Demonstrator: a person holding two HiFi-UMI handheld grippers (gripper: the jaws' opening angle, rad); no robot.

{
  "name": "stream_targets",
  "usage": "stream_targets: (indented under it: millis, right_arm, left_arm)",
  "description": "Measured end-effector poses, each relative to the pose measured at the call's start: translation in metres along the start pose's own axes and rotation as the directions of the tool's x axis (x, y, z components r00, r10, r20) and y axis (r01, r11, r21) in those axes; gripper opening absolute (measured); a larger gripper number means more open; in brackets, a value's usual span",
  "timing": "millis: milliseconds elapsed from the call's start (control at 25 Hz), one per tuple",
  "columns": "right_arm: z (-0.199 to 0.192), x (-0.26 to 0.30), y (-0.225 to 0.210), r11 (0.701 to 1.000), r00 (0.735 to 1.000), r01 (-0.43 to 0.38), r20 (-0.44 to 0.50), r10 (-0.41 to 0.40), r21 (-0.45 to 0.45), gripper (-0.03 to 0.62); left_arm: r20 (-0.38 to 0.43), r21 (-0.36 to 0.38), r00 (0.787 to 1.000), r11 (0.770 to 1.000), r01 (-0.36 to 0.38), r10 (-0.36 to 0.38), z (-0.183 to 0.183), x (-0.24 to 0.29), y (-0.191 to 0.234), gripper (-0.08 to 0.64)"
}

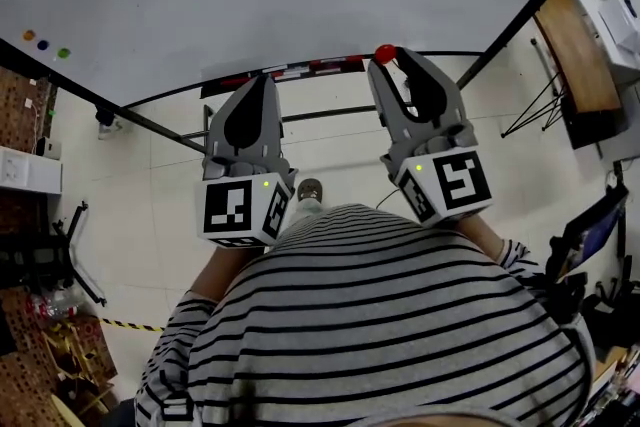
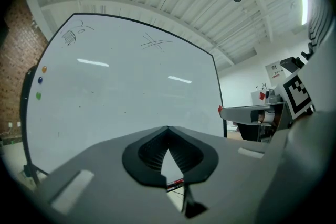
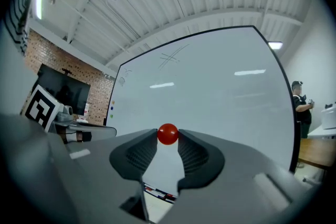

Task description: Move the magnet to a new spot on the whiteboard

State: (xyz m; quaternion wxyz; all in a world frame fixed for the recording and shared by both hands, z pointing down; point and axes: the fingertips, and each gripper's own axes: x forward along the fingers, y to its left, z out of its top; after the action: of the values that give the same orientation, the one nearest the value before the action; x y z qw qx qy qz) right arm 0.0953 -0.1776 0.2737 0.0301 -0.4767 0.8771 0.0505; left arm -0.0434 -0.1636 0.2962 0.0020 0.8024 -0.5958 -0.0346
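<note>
- Whiteboard (image 3: 220,81) stands ahead of your right gripper (image 1: 396,60).
- Its tips pinch the red magnet (image 3: 168,134): hard, glossy, probably light and slippery; hold across its middle.
- Left gripper (image 2: 168,128) is closed, empty.

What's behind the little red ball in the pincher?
The whiteboard fills the view behind the red magnet. The right gripper pinches its sides, covering them; whether it touches the board cannot be seen.

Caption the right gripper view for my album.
Right hand-held gripper pinches a red magnet before the whiteboard.
</note>
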Motion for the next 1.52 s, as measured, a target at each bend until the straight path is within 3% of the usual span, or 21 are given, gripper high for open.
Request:
stream_targets:
  millis: [440, 880, 1160, 1520]
  right_arm:
    - [-0.01, -0.055, 0.008, 1.0, 0.999, -0.029, -0.021, 0.029, 0.012, 0.123]
    - [-0.006, -0.051, 0.002, 1.0, 1.0, -0.022, -0.008, 0.022, -0.015, 0.123]
    - [0.008, -0.005, 0.006, 0.998, 0.999, -0.044, 0.013, 0.045, -0.045, 0.123]
    - [0.055, 0.113, 0.004, 0.979, 0.991, 0.017, 0.132, 0.01, -0.201, 0.123]
  left_arm:
    - [-0.014, 0.059, 0.999, 0.998, 0.031, -0.03, -0.008, -0.043, -0.056, 0.015]
    - [-0.005, 0.023, 1.0, 1.0, 0.005, -0.005, -0.009, -0.036, -0.05, 0.015]
    - [-0.02, -0.009, 1.0, 1.0, -0.021, 0.021, -0.013, -0.019, -0.018, 0.015]
    - [-0.034, -0.034, 0.999, 0.999, -0.04, 0.039, -0.005, 0.016, 0.075, 0.015]
